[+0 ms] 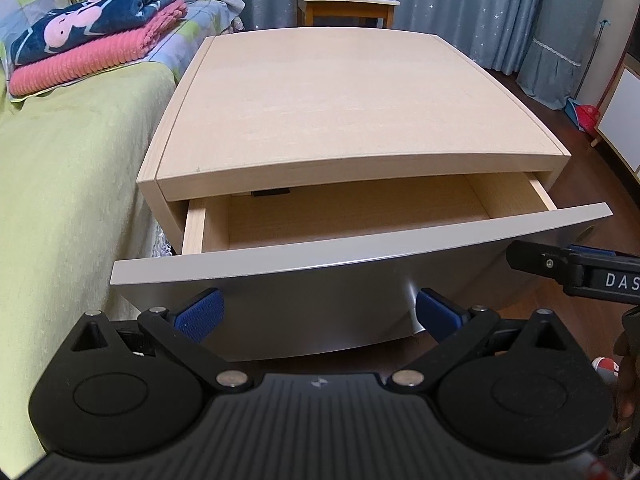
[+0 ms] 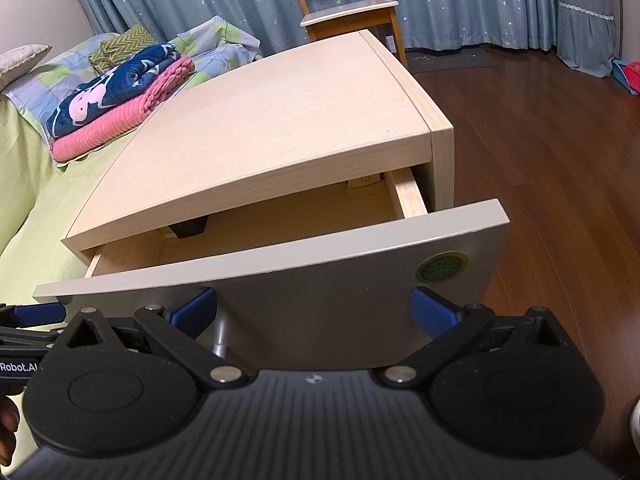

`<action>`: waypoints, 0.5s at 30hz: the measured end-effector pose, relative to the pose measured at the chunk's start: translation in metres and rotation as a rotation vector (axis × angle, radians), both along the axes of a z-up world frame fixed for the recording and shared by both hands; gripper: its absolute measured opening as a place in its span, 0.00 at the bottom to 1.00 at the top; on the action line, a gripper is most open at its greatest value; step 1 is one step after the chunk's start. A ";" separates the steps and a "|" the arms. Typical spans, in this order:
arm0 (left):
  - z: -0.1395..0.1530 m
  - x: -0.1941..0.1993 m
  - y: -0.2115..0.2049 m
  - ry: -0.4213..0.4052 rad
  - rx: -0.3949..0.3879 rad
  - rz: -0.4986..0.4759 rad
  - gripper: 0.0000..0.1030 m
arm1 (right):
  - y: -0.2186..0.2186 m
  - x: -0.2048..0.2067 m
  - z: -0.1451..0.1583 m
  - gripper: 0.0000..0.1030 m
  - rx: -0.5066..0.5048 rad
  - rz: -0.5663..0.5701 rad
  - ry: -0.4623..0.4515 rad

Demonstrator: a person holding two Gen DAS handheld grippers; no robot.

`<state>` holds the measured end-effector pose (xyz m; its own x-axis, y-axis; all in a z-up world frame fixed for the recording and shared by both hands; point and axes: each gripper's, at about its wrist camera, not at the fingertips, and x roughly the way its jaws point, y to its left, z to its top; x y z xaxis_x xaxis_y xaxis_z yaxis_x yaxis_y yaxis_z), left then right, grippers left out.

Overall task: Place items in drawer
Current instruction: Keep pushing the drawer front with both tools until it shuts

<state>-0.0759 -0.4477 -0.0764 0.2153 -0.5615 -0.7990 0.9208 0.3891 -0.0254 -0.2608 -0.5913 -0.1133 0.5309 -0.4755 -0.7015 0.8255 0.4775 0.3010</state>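
Pale wooden bedside drawer with grey front [image 1: 352,216] pulled out just ahead of both jaws, spread wide and empty. Small dark object [image 2: 192,229] and box [image 2: 365,181] lying far back inside. Rigid, smooth; metal knob [image 2: 219,334] the likely hold.

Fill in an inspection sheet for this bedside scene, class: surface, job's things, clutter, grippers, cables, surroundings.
Surface: nightstand top, pale wood, nothing on it.
Job's things: drawer pulled open; a dark object and a pale box at the back, mostly hidden under the top. No items to stow seen outside.
Clutter: folded blankets on the bed.
Grippers: left gripper open, empty, facing the drawer front; right gripper open, empty, a metal handle by its left finger.
Cables: nothing seen.
Surroundings: chair behind the nightstand, curtains, wood floor.
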 end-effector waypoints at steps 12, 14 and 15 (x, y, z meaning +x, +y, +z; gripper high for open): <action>0.000 0.008 -0.019 -0.011 0.002 0.016 0.99 | -0.013 0.009 0.000 1.00 -0.002 -0.001 0.001; 0.000 0.014 -0.024 -0.010 0.004 0.015 0.99 | -0.016 0.011 0.000 1.00 -0.001 -0.001 0.002; 0.000 0.015 -0.025 -0.008 0.003 0.017 0.99 | -0.017 0.012 0.000 1.00 0.000 0.000 0.002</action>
